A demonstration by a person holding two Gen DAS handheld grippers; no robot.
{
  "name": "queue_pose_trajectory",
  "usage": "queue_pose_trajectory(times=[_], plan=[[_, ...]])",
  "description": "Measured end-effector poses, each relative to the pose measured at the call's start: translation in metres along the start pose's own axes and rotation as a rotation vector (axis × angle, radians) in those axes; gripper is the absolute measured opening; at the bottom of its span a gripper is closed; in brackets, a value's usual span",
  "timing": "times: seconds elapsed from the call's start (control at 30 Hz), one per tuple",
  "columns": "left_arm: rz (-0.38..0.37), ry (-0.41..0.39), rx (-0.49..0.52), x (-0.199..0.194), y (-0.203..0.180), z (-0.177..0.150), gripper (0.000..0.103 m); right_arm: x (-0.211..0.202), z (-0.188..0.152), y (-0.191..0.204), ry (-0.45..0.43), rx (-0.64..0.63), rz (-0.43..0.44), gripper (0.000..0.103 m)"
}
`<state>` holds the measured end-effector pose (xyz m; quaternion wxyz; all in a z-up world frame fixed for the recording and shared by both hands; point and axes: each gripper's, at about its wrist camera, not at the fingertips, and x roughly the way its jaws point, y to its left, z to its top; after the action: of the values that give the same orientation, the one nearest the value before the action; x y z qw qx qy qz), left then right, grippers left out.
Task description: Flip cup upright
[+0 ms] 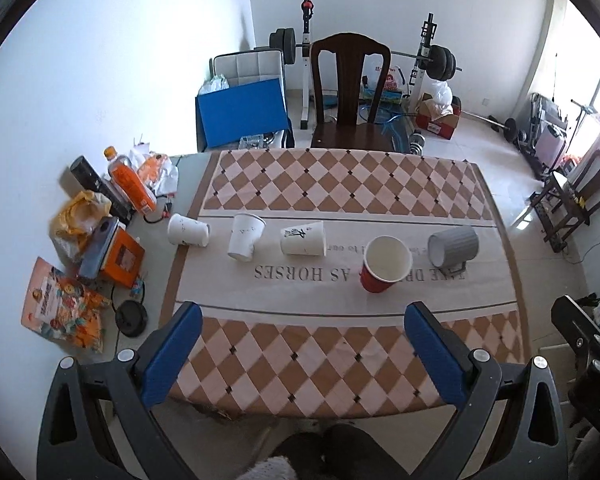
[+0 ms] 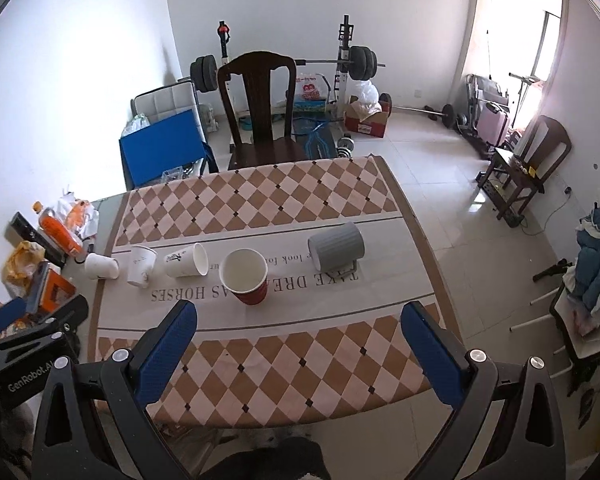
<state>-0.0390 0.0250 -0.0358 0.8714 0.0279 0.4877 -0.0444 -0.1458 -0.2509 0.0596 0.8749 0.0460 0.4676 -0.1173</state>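
Both jaws stand wide apart and grip nothing: the left gripper [image 1: 300, 356] and right gripper [image 2: 298, 356] hang over the near edge of the table [image 2: 440, 280], blue pads [image 1: 172, 356] facing inward.

5 cups sit in a row across the cloth's [image 1: 340, 372] lettered band. The red cup [image 1: 384, 264] is upright, its white inside bare as far as can be seen. Right of it the grey mug [image 1: 454, 245] lies on its side, mouth toward the red cup, handle on the cloth; its inside is too dim to read. Left of the red cup, the printed cup [image 1: 303, 238] lies on its side, and the right wrist view shows its mouth facing the red cup with nothing in it. Next left, a white cup [image 1: 246, 236] stands tilted, mouth up and away from the camera, so its inside is hidden. The last cup [image 1: 188, 230] lies on its side at the cloth's left edge, mouth not readable.

Left of the cloth, an orange bottle [image 1: 130, 182], a yellow bag [image 1: 80, 212], an orange box [image 1: 122, 256] and a printed packet [image 1: 64, 304] crowd the tabletop; their contents cannot be made out. The band's lettering is partly covered by cups. A chair [image 1: 350, 92] stands at the far side, a barbell rack [image 1: 424, 56] behind it. The right wrist view catches a corner of the left gripper's body at its left edge.
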Motion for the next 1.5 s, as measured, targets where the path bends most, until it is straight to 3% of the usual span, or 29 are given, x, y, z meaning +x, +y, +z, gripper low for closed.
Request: queue_pose_trajectory(times=[0.3,1.5], plan=[[0.028,-0.011,-0.01,-0.019,-0.005,-0.002,0.103,-0.019,0.009,-0.005,-0.015,-0.027,0.02,0.103],[0.066,0.008,-0.02,-0.028,-0.01,-0.013,0.103,-0.011,0.003,-0.014,0.034,-0.068,0.042,0.103]])
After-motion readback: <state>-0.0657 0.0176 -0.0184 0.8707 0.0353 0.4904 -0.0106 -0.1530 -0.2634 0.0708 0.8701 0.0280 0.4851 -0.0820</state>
